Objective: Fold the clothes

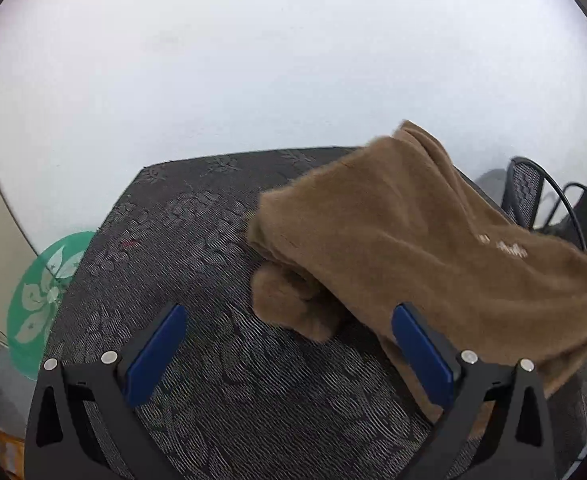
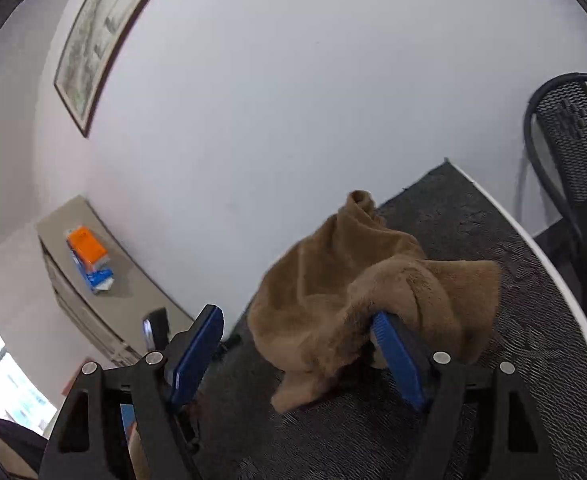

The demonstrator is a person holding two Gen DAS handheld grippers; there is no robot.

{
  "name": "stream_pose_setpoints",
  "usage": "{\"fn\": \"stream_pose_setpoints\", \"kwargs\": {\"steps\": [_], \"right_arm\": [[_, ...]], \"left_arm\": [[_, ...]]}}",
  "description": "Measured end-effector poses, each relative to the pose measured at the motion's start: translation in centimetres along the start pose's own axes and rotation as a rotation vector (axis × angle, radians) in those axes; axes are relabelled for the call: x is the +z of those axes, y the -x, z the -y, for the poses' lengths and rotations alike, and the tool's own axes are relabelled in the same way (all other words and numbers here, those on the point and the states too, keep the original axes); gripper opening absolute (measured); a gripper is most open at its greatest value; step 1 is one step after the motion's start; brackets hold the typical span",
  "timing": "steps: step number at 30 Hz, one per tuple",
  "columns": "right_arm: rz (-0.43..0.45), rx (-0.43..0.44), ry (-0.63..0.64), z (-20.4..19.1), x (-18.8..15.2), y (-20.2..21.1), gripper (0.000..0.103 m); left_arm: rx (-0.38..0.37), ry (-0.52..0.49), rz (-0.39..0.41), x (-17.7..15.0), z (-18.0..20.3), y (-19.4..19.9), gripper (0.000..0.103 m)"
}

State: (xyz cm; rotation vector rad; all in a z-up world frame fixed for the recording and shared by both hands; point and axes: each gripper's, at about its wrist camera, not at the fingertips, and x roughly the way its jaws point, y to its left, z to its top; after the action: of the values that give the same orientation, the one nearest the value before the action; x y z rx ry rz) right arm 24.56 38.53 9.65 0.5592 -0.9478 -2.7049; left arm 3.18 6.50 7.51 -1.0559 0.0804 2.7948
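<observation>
Bench, dark patterned cover: brown fleece garment heaped toward its chair-side edge, long axis running from far corner back toward you.

Your right gripper: nearer, jaws wide, fabric draped over one finger, nothing pinched.

Your left gripper: jaws wide, empty; garment ahead and chair-ward, lobe between fingers.

- brown garment: fuzzy fleece-like cloth, matt, right of frame
- table cover: dark woven cloth, ribbed, faint floral pattern
- left gripper: matt black plastic, smooth blue pads, shiny metal screws
- chair back: black mesh, upper right
- wall: smooth, matt white
</observation>
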Motion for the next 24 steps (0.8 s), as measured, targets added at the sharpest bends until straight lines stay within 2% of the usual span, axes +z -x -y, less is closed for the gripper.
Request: {"fn": "stream_pose_setpoints", "kwargs": {"steps": [2,5,7,10,17,20,22,24], "right_arm": [[-0.004,-0.043,-0.001,-0.1,-0.5,0.8,0.08],[0.005,-0.116,0.016,-0.2,-0.8,1.9,0.08],[0.01,-0.133,0.02,-0.1,-0.5,1.6,0.08],[0.0,-0.115,-0.009,1.0,0.2,-0.9,0.08],[-0.188,-0.056,-0.124,4.8,-1.4,-8.4,0.08],[-0.259,-0.078,-0.13,6.0,-2.2,-10.9,0.08],[-0.286,-0.098,-0.145,6.9,-2.5,-12.2,0.075],[-0.308,-0.116,-0.138,7.0,-2.8,-12.9,0.048]], "left_arm": [[0.011,0.031,-0.011,0.5,-1.1,-0.7,0.103],[-0.022,0.085,-0.02,0.9,-2.4,-1.3,0.103],[-0.046,0.112,-0.025,1.1,-2.7,-1.7,0.103],[-0.077,0.109,-0.036,0.8,-2.2,-1.9,0.103],[-0.124,0.01,-0.047,-0.3,0.1,-0.6,0.103],[-0.159,-0.009,-0.054,-0.3,1.1,-0.3,0.103],[-0.195,-0.003,-0.059,-0.1,1.6,-0.3,0.103],[-0.233,0.006,-0.062,0.0,1.9,-0.1,0.103]]}}
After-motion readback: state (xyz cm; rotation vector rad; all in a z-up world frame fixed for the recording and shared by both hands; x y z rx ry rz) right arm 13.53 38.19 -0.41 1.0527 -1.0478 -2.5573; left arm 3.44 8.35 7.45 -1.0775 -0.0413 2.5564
